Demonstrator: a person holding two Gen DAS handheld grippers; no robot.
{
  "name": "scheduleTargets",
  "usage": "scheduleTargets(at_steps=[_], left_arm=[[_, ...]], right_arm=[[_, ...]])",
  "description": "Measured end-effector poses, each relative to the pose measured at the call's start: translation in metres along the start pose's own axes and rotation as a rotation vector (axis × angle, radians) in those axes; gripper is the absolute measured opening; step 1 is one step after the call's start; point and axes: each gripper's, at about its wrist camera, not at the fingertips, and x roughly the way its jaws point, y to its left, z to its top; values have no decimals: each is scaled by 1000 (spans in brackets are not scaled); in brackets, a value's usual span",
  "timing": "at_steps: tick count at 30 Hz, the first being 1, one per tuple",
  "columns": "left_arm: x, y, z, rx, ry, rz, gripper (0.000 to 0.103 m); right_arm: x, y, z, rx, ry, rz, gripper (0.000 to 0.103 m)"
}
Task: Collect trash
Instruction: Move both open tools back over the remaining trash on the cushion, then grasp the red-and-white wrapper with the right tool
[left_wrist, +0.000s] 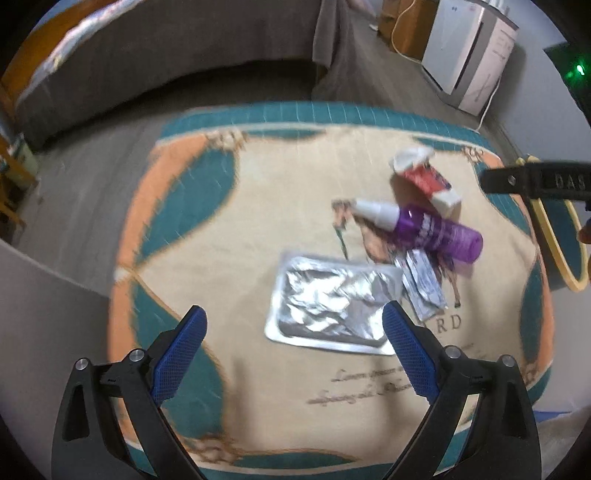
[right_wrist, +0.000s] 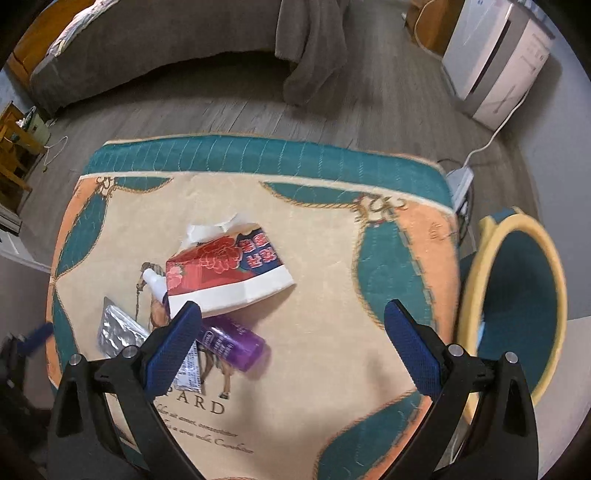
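**Trash on the blanket, bin to the right**

While four pieces of litter lie clustered on the patterned blanket (right_wrist: 321, 236), nothing is yet gripped. The foil tray (left_wrist: 332, 301) sits just ahead of the left gripper (left_wrist: 295, 325), whose jaws are spread wide and hold nothing, the tray's long axis running across them. Beside it lie a small sachet (left_wrist: 423, 284), a purple bottle (left_wrist: 436, 232) and a torn carton (right_wrist: 229, 269). The right gripper (right_wrist: 293, 328), likewise spread and unloaded, hovers nearer the bottle and the yellow-rimmed bin (right_wrist: 517, 314).
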Motion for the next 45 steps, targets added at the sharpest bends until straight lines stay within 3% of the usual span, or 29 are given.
scheduleTargets(at_steps=[3,7,16,22,36,42,45], left_arm=[[12,-3,-5,-4,48,-11,95],[19,-4,-3,-41,55,-45,95],[21,-5,-9,-95,108,7,95],[40,7,-19,-96,194,76,95],[57,14,20,-48,177,82,99],[59,31,32,-67,175,103,99],[58,26,37,-49,172,103,99]], right_arm=[[5,5,2,-24,7,-16,97],[5,2,7,-12,-6,-22,97],[5,-19,9,16,-1,-15,97],[6,-34,13,76,-2,20,97],[19,-22,21,23,17,40,97],[27,11,21,-37,19,71,97],[31,34,21,-79,24,88,88]])
